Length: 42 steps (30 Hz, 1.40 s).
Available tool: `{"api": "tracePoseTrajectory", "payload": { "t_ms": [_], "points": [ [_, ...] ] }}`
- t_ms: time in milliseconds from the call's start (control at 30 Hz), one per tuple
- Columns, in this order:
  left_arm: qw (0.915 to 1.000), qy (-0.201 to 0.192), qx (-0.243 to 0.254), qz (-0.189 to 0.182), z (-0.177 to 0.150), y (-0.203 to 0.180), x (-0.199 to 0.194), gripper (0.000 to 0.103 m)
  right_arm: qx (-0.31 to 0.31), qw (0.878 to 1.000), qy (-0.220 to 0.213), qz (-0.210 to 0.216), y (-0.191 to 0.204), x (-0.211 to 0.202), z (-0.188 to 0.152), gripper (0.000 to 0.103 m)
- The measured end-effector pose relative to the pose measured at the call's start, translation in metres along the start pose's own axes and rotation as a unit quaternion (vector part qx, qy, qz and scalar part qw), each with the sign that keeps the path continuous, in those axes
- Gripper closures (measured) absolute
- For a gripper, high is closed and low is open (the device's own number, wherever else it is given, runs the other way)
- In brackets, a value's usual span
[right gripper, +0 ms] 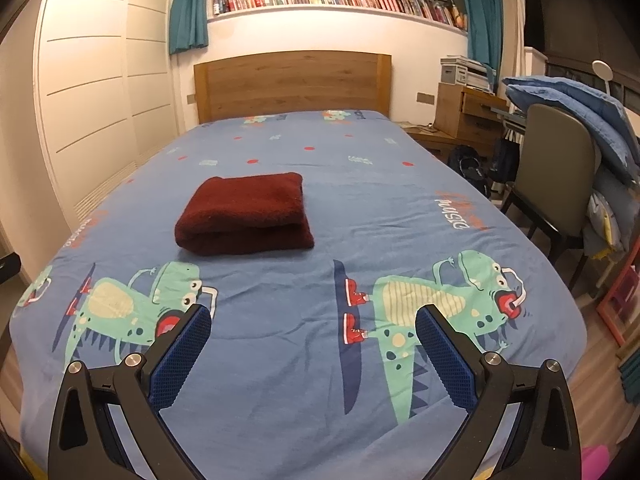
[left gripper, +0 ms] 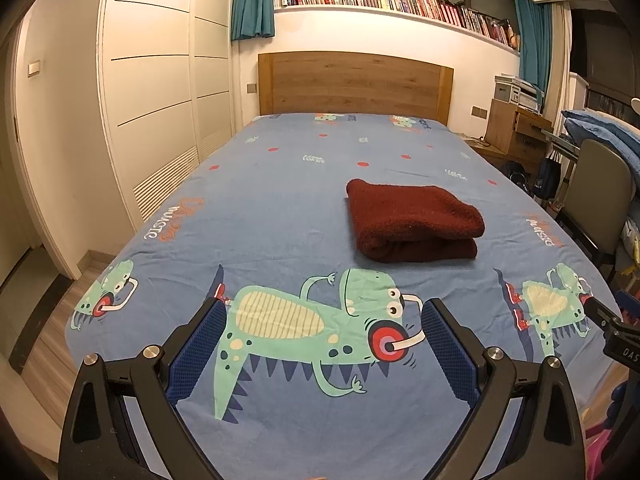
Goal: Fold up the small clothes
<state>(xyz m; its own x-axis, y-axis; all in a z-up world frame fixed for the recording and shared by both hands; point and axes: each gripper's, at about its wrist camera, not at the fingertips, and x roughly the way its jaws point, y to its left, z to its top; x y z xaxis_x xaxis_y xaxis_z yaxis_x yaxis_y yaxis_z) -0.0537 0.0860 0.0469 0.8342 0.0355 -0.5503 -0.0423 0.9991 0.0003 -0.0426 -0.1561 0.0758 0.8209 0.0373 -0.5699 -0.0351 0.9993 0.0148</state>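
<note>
A dark red fuzzy garment (left gripper: 412, 222) lies folded into a compact rectangle on the blue cartoon-print bed sheet (left gripper: 280, 200). In the right wrist view the same garment (right gripper: 246, 216) sits left of centre. My left gripper (left gripper: 322, 314) hovers over the foot of the bed, open, nothing between its blue pads, well short of the garment. My right gripper (right gripper: 312, 320) is also open and empty, held near the foot of the bed, with the garment ahead and to its left. A black part of the right gripper (left gripper: 612, 328) shows at the right edge of the left wrist view.
A wooden headboard (left gripper: 354, 82) stands at the far end, a bookshelf (left gripper: 400, 0) above it. White wardrobe doors (left gripper: 152, 80) line the left side. A chair (right gripper: 560, 176) with piled blue bedding (right gripper: 592, 120) and a wooden desk (right gripper: 468, 112) crowd the right.
</note>
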Motion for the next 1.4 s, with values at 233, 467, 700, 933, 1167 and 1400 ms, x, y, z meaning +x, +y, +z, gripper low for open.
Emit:
{"api": "tracePoseTrajectory", "payload": {
  "t_ms": [233,467,700,933,1167,1400],
  "points": [
    [1.0,0.005,0.003,0.001,-0.002,-0.004,0.005,0.007,0.005,1.0,0.004,-0.006,-0.005,0.003,-0.002,0.001],
    [1.0,0.009,0.004,0.001,-0.003,-0.006,0.009,0.007,0.005,1.0,0.004,-0.008,-0.006,0.006,-0.002,0.001],
    [0.9999,0.012,0.002,0.0,-0.005,-0.008,0.01,0.007,0.005,1.0,0.006,-0.01,-0.007,0.009,-0.002,0.001],
    [0.9999,0.013,0.004,-0.003,-0.006,-0.01,0.01,0.007,0.005,1.0,0.009,-0.011,-0.008,0.01,-0.004,0.001],
    [0.9999,0.014,0.003,-0.003,-0.007,-0.011,0.01,0.007,0.006,1.0,0.009,-0.012,-0.009,0.011,-0.005,0.001],
    [0.9999,0.014,0.003,-0.003,-0.007,-0.011,0.01,0.007,0.006,1.0,0.009,-0.013,-0.01,0.01,-0.005,0.001]
  ]
}}
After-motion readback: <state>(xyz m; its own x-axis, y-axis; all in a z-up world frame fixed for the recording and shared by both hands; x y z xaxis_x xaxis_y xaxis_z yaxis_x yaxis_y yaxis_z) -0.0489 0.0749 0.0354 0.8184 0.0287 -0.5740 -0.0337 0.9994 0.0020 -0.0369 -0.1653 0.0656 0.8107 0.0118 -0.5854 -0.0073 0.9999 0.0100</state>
